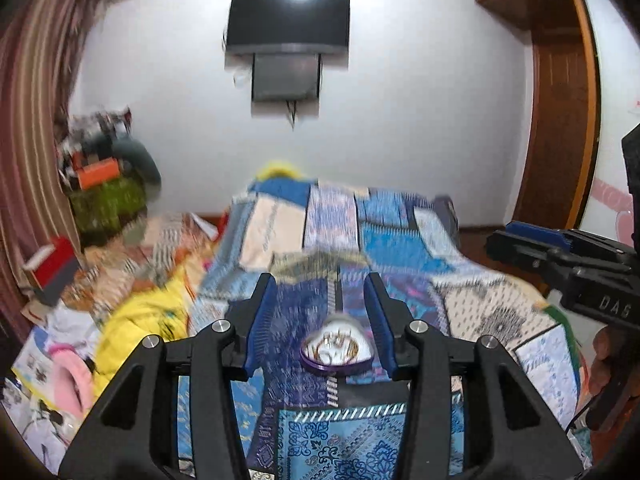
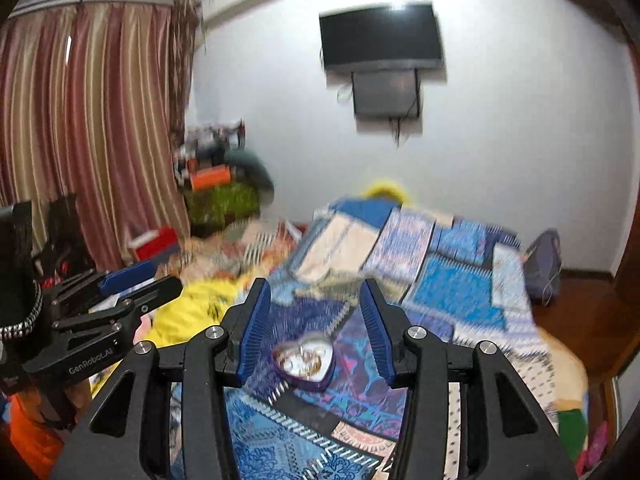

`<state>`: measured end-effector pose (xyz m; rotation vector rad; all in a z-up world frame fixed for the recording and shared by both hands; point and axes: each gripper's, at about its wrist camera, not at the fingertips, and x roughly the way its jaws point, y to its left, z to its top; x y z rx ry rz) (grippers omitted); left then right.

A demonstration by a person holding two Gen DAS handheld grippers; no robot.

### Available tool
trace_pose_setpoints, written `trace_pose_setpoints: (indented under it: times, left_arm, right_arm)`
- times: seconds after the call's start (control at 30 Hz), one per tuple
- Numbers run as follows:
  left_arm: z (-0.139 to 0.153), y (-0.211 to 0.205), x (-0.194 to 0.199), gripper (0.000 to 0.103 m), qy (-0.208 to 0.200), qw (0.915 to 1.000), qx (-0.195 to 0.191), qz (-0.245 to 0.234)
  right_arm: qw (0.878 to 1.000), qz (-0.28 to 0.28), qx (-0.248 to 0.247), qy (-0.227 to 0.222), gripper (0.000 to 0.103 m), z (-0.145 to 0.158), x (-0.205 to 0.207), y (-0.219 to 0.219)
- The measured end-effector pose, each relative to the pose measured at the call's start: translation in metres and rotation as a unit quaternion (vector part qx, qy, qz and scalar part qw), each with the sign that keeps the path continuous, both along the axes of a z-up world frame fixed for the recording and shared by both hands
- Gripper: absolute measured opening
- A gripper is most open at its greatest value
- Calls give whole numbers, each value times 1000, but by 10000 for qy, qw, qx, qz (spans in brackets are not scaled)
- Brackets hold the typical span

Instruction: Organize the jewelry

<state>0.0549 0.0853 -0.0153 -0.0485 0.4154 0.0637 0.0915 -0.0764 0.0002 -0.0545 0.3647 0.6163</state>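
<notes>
A purple heart-shaped tin (image 1: 337,354) lies open on the patchwork bedspread (image 1: 400,240), with gold jewelry (image 1: 336,346) inside on its white lining. My left gripper (image 1: 321,284) is open and empty, its blue pads on either side of the tin and above it. In the right wrist view the same tin (image 2: 304,364) sits between the open blue pads of my right gripper (image 2: 316,290), which is empty too. The left gripper shows at the left of that view (image 2: 136,280), and the right gripper at the right of the left wrist view (image 1: 532,240). Both views are motion-blurred.
The bed carries yellow cloth (image 1: 140,316) and mixed clutter on its left side. A red box (image 1: 52,268) and a pile of things (image 1: 104,168) stand by the striped curtain (image 2: 80,120). A television (image 1: 288,20) hangs on the far wall. A wooden wardrobe (image 1: 560,120) is at right.
</notes>
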Motion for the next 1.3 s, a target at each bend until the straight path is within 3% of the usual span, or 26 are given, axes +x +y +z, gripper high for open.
trace_pose_setpoints:
  times: [0.17, 0.3, 0.37, 0.43, 0.53, 0.63, 1.3]
  left_arm:
    - [34, -10, -42, 53, -661, 9977, 62, 109]
    - [51, -17, -68, 62, -1021, 9944, 115, 265]
    - [56, -19, -77, 66, -1147, 9928, 140, 306]
    - [60, -21, -85, 83, -1247, 9913, 182, 370]
    - [63, -23, -96, 96, -1374, 9893, 167, 452]
    - [64, -24, -101, 100, -1388, 9889, 128, 504]
    - [60, -33, -112, 102, -1353, 9891, 203, 545]
  right_arm:
    - [9968, -288, 294, -680, 70, 27, -40, -13]
    - [9941, -469, 320, -927, 85, 33, -55, -13]
    - [9932, -528, 327, -984, 87, 33, -58, -12]
    - [9926, -582, 332, -1011, 91, 32, -62, -13]
    - [9913, -672, 400, -1056, 103, 31, -66, -16]
    - [9906, -721, 423, -1081, 103, 30, -70, -18]
    - [9927, -681, 391, -911, 103, 21, -78, -23]
